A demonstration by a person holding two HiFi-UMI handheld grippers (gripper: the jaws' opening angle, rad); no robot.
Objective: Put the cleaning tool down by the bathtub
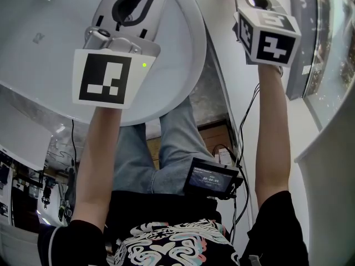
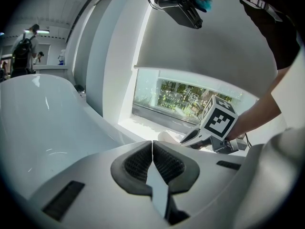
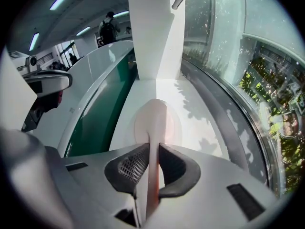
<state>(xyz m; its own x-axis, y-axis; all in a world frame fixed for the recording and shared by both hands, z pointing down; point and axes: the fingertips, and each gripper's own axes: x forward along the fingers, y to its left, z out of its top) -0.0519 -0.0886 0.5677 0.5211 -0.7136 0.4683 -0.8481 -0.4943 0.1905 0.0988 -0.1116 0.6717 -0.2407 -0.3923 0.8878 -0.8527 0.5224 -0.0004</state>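
My right gripper [image 3: 153,151] is shut on the thin handle of a pale pinkish-white cleaning tool [image 3: 155,120]. The tool's flat rounded head reaches out over the white ledge [image 3: 195,113] between the bathtub [image 3: 102,75] and the window. The left gripper view shows that head [image 2: 167,137] just in front of the right gripper [image 2: 190,138], low over the ledge. My left gripper [image 2: 152,151] is shut with nothing between its pads and hovers over the white bathtub's rim [image 1: 188,49].
A white pillar [image 3: 150,32] stands at the ledge's far end. A curved window [image 3: 267,104] bounds the ledge on the right. A small screen device [image 1: 211,179] and cables [image 1: 244,132] hang by the person's legs. People stand far behind [image 3: 109,25].
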